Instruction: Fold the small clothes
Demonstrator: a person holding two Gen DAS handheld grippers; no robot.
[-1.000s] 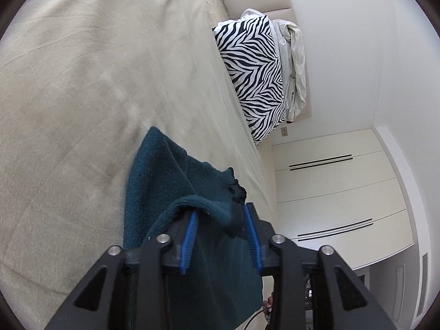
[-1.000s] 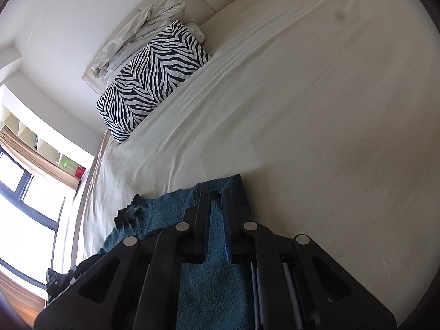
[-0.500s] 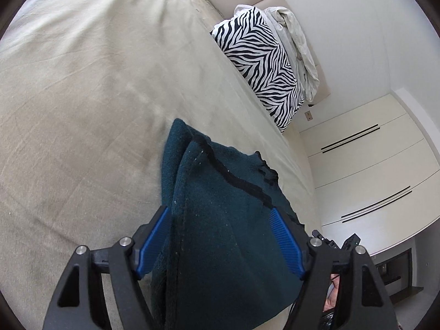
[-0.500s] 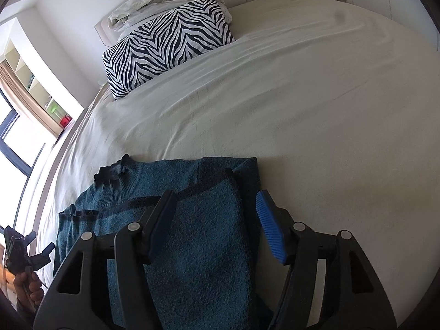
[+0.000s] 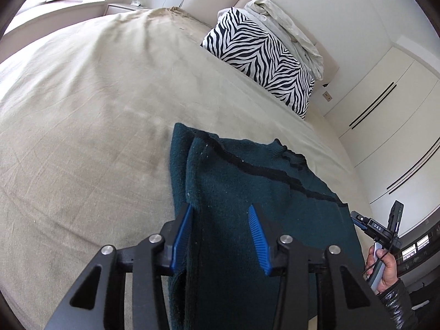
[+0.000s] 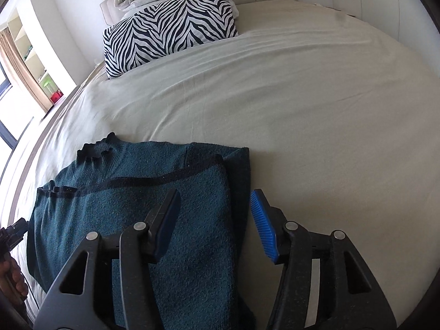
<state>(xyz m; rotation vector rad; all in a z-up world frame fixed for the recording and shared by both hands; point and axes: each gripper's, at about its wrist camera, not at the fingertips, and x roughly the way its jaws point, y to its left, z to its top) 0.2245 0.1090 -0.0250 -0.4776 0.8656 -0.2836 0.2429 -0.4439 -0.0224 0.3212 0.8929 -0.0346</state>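
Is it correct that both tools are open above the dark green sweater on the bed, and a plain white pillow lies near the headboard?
Not quite. The pillow is zebra-striped, black and white, not plain white; the right wrist view shows it clearly. The rest holds: the left tool and right tool are open above the dark green sweater on the bed.

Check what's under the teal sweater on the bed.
The teal sweater lies flat on the beige bedsheet, a folded flap on top. Both claws, left and right, are open above it. Anything beneath is covered.
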